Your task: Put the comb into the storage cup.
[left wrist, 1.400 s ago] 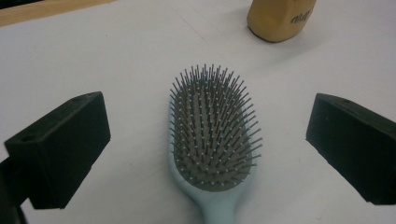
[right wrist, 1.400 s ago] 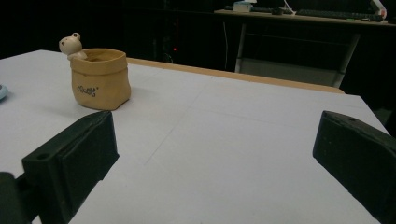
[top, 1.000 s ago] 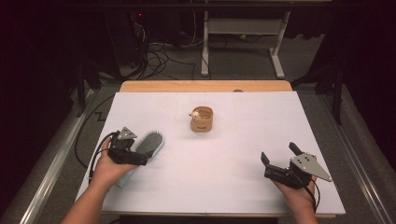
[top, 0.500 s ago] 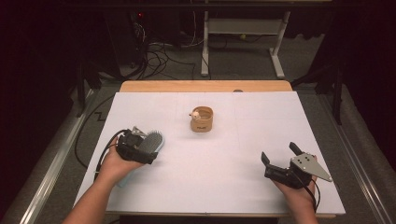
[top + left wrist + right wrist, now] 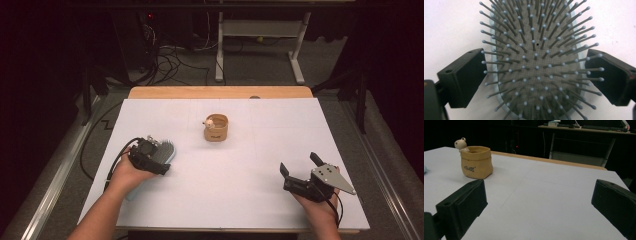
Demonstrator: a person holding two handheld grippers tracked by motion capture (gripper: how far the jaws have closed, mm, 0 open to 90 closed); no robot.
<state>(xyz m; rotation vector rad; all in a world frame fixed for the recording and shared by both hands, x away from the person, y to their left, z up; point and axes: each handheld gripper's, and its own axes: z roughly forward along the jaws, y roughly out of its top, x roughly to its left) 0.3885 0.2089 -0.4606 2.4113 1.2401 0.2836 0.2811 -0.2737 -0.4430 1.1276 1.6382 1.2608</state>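
A pale blue hairbrush [image 5: 169, 149] lies bristles up at the left of the white table [image 5: 240, 185], its handle under the person's left hand. My left gripper [image 5: 160, 157] points down over the brush head. In the left gripper view the brush head [image 5: 536, 30] sits between the jaws of my left gripper [image 5: 534, 53]. The jaws have just been closing; only bristle tips reach the pads, so it is open. My right gripper [image 5: 298, 163] rests open and empty at the front right.
A tan pouch-shaped pot [image 5: 216, 129] with a small bear figure on its rim stands mid-table, seen far left [image 5: 476, 162] ahead of my right gripper [image 5: 540, 183]. A wooden strip [image 5: 220, 92] edges the table's far side. Cables and desk legs lie beyond.
My left gripper has moved right and down over the brush head, which it now covers more. The right gripper and the pot have stayed where they were.
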